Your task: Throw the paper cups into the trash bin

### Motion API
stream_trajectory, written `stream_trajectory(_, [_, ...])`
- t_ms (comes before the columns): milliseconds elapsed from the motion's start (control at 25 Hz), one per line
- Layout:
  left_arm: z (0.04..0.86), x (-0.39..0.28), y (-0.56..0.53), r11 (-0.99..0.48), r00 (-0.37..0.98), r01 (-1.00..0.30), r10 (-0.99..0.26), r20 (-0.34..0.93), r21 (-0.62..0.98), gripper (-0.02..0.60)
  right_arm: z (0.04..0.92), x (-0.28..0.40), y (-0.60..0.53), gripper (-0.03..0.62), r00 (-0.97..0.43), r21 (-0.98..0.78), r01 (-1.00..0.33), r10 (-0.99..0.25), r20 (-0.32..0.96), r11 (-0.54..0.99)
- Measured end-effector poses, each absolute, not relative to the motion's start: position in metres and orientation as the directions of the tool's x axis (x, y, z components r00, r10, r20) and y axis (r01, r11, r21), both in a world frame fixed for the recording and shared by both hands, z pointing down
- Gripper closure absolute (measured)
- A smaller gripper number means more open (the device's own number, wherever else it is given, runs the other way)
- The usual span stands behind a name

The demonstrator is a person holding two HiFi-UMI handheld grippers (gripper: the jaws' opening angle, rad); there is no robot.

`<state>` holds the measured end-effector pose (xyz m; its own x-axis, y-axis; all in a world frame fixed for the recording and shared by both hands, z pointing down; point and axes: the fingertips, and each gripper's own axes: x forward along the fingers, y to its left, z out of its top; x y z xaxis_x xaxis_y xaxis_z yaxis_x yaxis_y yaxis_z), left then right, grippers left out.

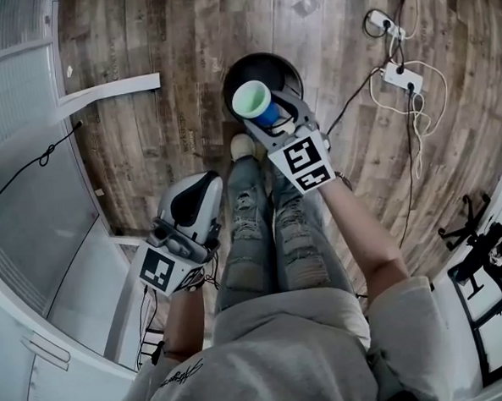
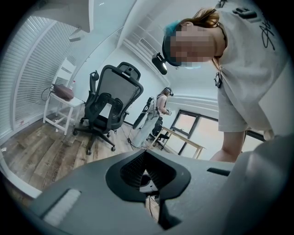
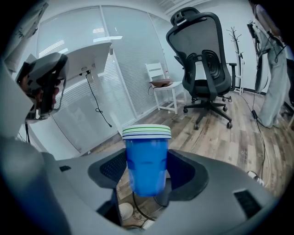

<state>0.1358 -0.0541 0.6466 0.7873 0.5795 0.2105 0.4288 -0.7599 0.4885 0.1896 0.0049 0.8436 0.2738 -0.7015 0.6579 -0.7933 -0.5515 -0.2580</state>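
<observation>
Paper cups (image 1: 253, 101), stacked, sit pinched in the fingers of your right gripper (image 1: 267, 111) above the trash bin (image 1: 282, 66) at twelve o'clock, not yet dropped; left gripper (image 1: 198, 190) fingers pressed together, empty.

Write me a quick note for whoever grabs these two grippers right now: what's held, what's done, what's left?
Right gripper: shut on blue paper cups, nested, upright.
Left gripper: shut, empty, low by the left thigh.
Trash bin: on the floor just ahead of the shoe; the cups appear to hang over it.
Done: cups gripped and at the bin.
Left: open the right jaws to drop them in.
</observation>
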Motion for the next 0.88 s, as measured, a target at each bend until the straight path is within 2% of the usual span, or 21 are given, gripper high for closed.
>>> stream_trajectory(880, [0.674, 0.121, -0.04, -0.741, 0.768, 0.43, 0.6, 0.222, 0.516, 0.578, 0.947, 0.175, 0.024, 0.313, 0.24, -0.232, -0.767, -0.603, 0.761, -0.599])
